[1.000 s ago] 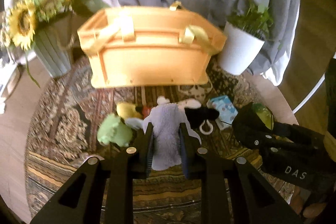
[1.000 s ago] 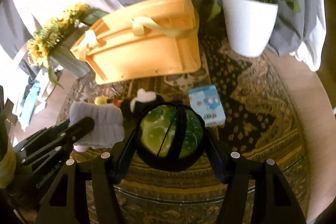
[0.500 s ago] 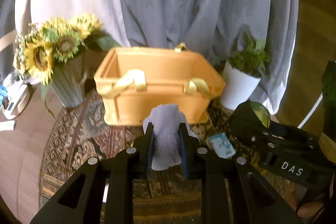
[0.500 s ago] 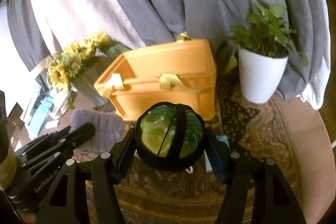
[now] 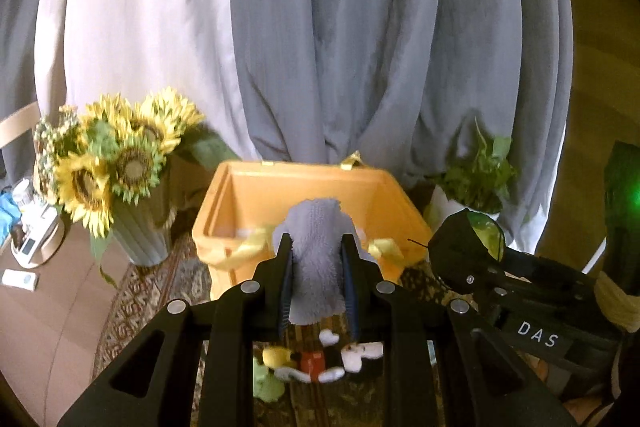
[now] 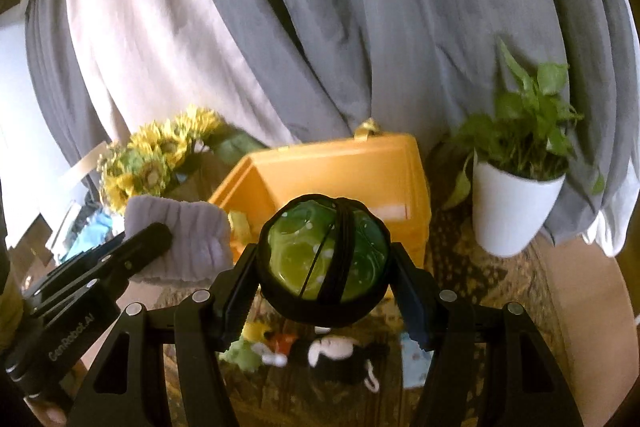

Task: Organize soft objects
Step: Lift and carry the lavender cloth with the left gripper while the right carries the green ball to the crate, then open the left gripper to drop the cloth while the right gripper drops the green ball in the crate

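**Lilac cloth and green ball held above the rug, orange bin ahead**

Lilac fleece cloth [image 5: 316, 259] is clamped between the fingers of the left gripper [image 5: 316, 281], which are closed narrowly on it; the cloth stands up between them, in front of the open orange bin [image 5: 304, 195]. In the right wrist view the same cloth [image 6: 180, 239] is seen beside the bin [image 6: 340, 167], on its left.

A green ball [image 6: 324, 259] in black banding is gripped by the right gripper [image 6: 324, 307], its fingers spread wide around the ball, which is seen in front of the bin's near wall. The ball [image 5: 484, 235] is also seen just right of the bin in the left wrist view.

Left on the patterned rug [image 5: 160, 291] below both grippers are small plush toys [image 6: 332, 351], yellow, green, and black and white. Sunflowers [image 5: 112, 163] are noted left of the bin and a potted plant [image 6: 516, 187] right of it, with grey curtains [image 5: 360, 27] behind.
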Motion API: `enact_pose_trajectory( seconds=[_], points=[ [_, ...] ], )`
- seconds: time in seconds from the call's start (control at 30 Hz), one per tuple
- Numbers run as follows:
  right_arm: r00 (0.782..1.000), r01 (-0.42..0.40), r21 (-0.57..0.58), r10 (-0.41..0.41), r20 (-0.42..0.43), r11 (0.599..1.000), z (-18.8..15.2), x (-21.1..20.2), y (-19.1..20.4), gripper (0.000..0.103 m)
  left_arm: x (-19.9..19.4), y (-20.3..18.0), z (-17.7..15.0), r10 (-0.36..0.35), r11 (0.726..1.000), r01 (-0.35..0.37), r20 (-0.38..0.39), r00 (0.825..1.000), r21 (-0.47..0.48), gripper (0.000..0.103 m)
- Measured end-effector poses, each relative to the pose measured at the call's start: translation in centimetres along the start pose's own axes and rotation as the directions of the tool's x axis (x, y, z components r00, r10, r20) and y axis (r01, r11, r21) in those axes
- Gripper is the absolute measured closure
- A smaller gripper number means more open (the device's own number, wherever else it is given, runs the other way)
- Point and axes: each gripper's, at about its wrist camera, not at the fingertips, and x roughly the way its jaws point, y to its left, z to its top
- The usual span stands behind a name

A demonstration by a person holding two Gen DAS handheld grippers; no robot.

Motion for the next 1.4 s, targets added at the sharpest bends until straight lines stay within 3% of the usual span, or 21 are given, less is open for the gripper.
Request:
enact_pose_trajectory(
  seconds=[0.53, 0.83, 0.97, 1.1, 1.4],
  points=[
    [0.999, 0.005, -0.023, -0.004, 0.031, 1.000, 5.8, 3.1, -0.6, 0.039, 2.7, 0.2, 5.0, 0.035, 0.998, -0.038, 0.076, 0.997, 0.051, 0.080],
    [0.999, -0.010, -0.037, 0.008, -0.034, 0.999, 8.4, 7.0, -1.2, 0.039, 6.0, 0.9, 7.5, 0.051, 0.997, -0.055, 0.060, 0.997, 0.054, 0.080],
    [0.997, -0.003, -0.042, 0.001, -0.071, 0.999, 9.2, 9.1, -1.5, 0.039, 7.9, 1.1, 8.1, 0.058, 0.997, -0.059, 0.028, 0.998, 0.051, 0.080],
    [0.995, 0.010, -0.051, -0.015, -0.103, 0.999, 9.9, 10.9, -1.8, 0.039, 10.8, 1.9, 8.3, 0.041, 0.999, -0.039, -0.054, 0.998, 0.037, 0.080],
    [0.975, 0.021, -0.071, -0.036, -0.217, 0.997, 9.7, 15.1, -2.2, 0.039, 16.4, 2.8, 7.7, 0.015, 1.000, -0.014, -0.207, 0.978, 0.007, 0.080]
  ],
)
